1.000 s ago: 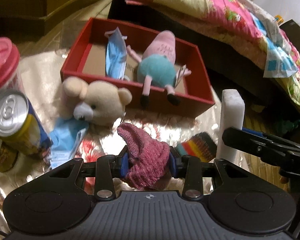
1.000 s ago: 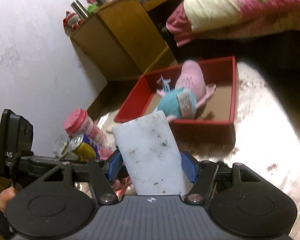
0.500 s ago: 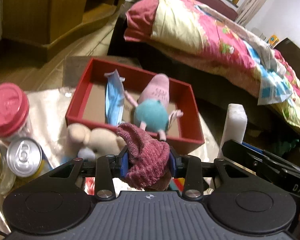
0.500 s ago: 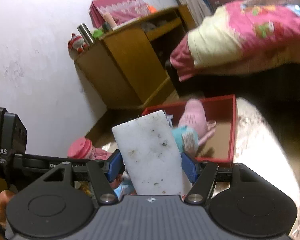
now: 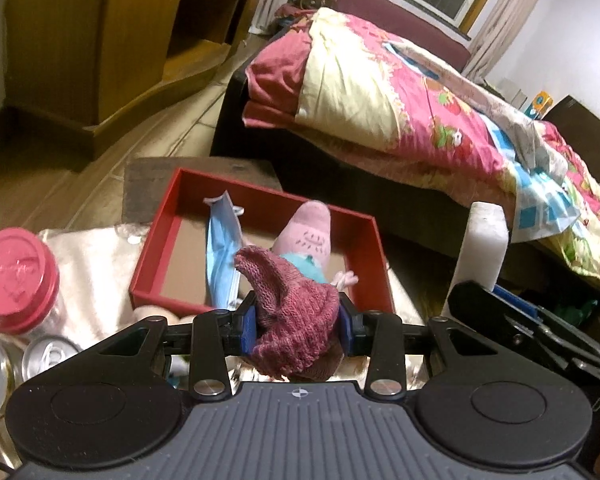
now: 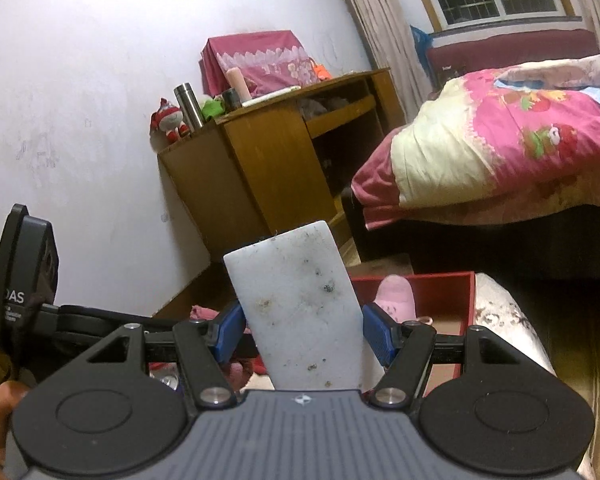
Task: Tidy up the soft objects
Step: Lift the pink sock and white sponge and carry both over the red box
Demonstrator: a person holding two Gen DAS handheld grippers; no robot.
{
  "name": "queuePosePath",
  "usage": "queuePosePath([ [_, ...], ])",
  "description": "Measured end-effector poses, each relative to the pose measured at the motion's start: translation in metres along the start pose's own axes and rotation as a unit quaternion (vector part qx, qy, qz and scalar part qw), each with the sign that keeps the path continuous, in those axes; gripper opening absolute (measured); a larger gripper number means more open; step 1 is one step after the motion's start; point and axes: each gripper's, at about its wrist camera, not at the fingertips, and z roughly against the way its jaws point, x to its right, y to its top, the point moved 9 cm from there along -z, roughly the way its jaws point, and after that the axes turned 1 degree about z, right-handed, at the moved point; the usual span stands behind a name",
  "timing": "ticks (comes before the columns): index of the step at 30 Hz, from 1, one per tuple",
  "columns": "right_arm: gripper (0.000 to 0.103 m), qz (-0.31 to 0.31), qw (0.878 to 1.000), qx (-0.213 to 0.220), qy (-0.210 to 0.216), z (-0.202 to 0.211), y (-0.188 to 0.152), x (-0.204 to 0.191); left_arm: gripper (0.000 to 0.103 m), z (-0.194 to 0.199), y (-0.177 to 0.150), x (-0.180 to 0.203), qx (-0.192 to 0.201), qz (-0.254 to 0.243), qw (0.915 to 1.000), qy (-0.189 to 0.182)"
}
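Risk sits first in the left wrist view: our left tongs (image 5: 298, 320) are clamped on a bunched knitted hat (image 5: 292, 312), maroon-pink and loosely crumpled, with a flap standing up past the pads. Because the knit squashes and hangs below the pads, we judge it could slide out or snag the red box (image 5: 380, 264) rim on the way in. The box lies ahead at the far edge of the foil-covered desk (image 5: 88, 276), already holding a blue face mask (image 5: 220, 256) and a pink plush pig (image 5: 308, 236). A pink-lidded jar (image 5: 18, 280) and a drink can (image 5: 50, 356) crowd the desk's left edge, so a low swing could topple them.

In the right wrist view, our right tongs (image 6: 302, 334) grip a white sponge block (image 6: 300, 312), speckled with dirt, standing upright and slightly tilted between the blue pads. Held only low down, it could pivot. The box shows just beyond it.
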Motion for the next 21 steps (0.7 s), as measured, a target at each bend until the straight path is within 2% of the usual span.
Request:
queuePosePath([
  [9, 0.035, -0.006, 0.999, 0.03, -0.014, -0.004, 0.021, 0.009, 0.039, -0.005, 0.029, 0.005, 0.026, 0.001, 0.9997, -0.003],
  [21, 0.035, 0.011, 0.998, 0.028, -0.061, -0.04, 0.031, 0.037, 0.039, -0.043, 0.042, -0.001, 0.01, -0.007, 0.9997, 0.021],
])
